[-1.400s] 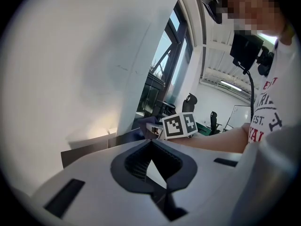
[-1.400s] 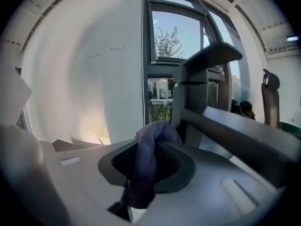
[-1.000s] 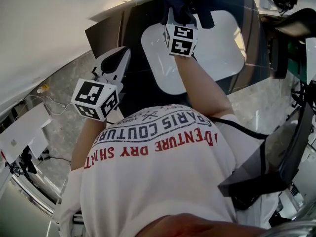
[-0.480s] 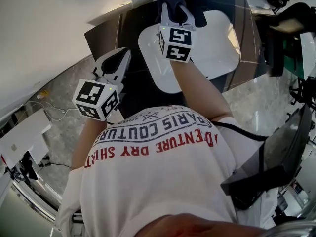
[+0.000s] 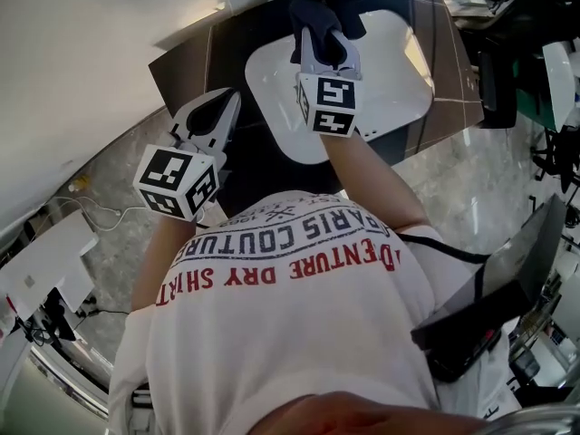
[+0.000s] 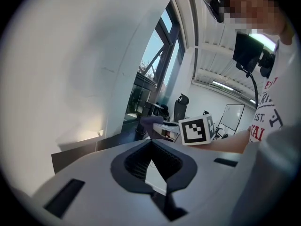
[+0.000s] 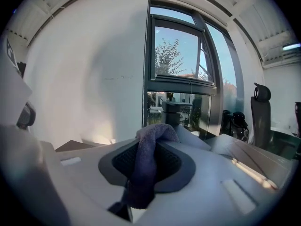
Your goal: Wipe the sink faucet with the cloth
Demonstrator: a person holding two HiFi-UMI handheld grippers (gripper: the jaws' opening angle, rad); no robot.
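Note:
My right gripper (image 5: 323, 36) reaches over the white sink basin (image 5: 390, 80) and is shut on a dark blue cloth (image 5: 319, 5), which bunches at the basin's far edge. In the right gripper view the cloth (image 7: 145, 171) hangs between the pads, and a dark faucet block (image 7: 172, 110) stands just beyond it. In the head view the cloth hides the faucet. My left gripper (image 5: 207, 116) is held off to the left of the sink, above the dark counter (image 5: 195, 62). It is shut with nothing in it (image 6: 151, 147). The left gripper view looks across at the right gripper's marker cube (image 6: 196, 130).
A white wall (image 5: 82, 53) runs along the left behind the counter. Office chairs (image 5: 507, 71) and desks stand to the right on a grey stone floor (image 5: 471, 188). A window (image 7: 181, 55) is behind the faucet. My white shirt (image 5: 290, 315) fills the lower head view.
My right gripper with the cloth has shifted a little toward the middle of the basin's far edge. The head view has swung slightly. The left gripper has stayed put.

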